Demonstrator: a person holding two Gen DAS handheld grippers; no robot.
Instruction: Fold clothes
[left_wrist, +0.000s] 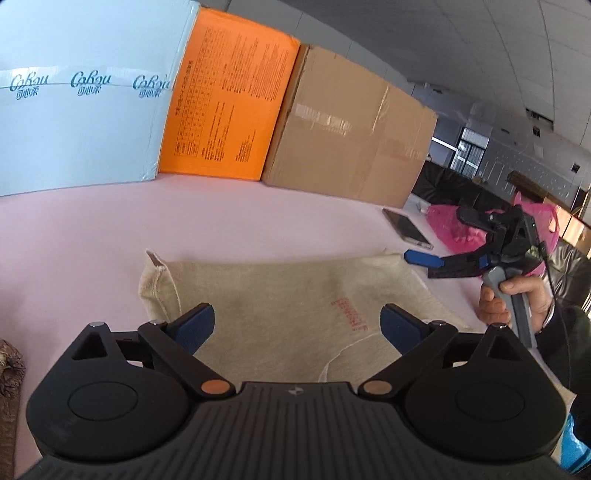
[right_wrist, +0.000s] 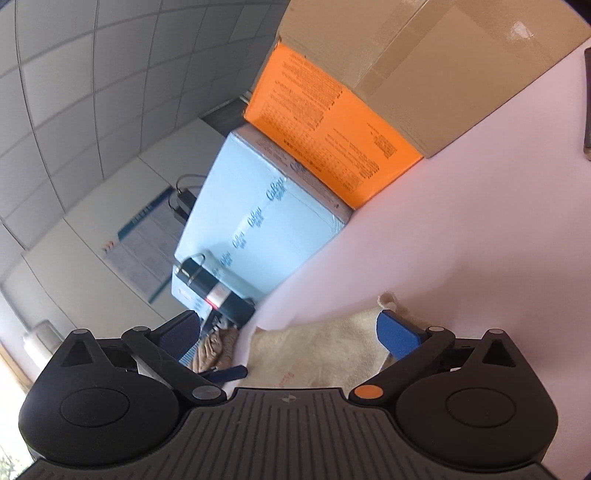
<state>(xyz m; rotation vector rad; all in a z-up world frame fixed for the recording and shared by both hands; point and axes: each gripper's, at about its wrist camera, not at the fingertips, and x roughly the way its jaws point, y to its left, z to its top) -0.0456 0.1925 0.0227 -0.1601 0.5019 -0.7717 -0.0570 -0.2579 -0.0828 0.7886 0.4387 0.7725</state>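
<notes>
A beige garment (left_wrist: 280, 291) with a small red print lies flat on the pink tabletop (left_wrist: 92, 236). My left gripper (left_wrist: 297, 325) hovers over its near edge, open, with nothing between its blue pads (left_wrist: 195, 325). At the garment's right end a hand (left_wrist: 495, 299) holds my right gripper (left_wrist: 443, 240), its blue pad (left_wrist: 423, 258) just past the cloth's corner. The right wrist view is rolled: my right gripper (right_wrist: 290, 332) stands open above the garment (right_wrist: 325, 350), touching nothing.
A light blue box (left_wrist: 74, 110), an orange box (left_wrist: 229, 99) and a cardboard box (left_wrist: 351, 129) line the table's far side. A phone (left_wrist: 406, 229) and a pink plastic bag (left_wrist: 450, 225) lie at the right. Brown cloth (left_wrist: 9, 373) sits at the left edge.
</notes>
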